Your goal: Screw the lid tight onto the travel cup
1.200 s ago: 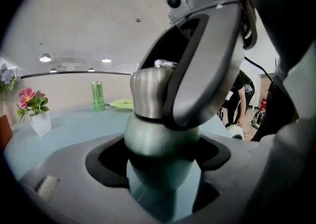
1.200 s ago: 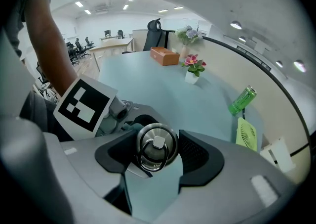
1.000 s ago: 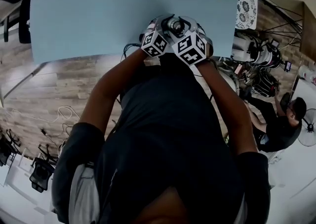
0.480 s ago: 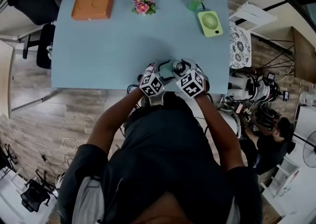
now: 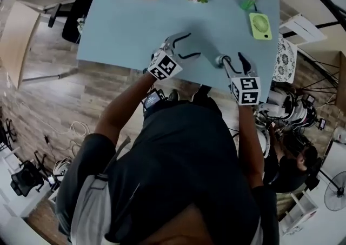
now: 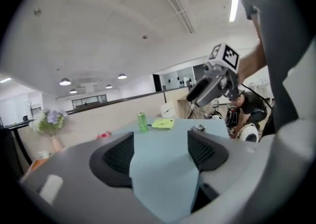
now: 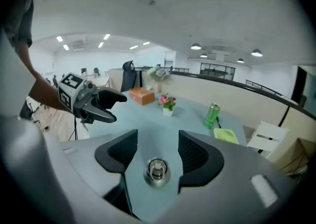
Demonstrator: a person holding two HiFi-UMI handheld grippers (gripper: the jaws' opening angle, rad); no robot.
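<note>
Head view gives away little of the travel cup (image 5: 220,60): only its silver top shows, near the desk's (image 5: 130,27) front edge, crowded by the right tool (image 5: 233,61). Right gripper view looks down on the lid (image 7: 157,170), with the cup standing untouched between parted jaws. The left tool (image 5: 192,45) is well apart, its empty jaws closing.

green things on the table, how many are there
2: a can near the far right corner of the table, and a fan right beside it at the right edge. None seems hidden.
</note>
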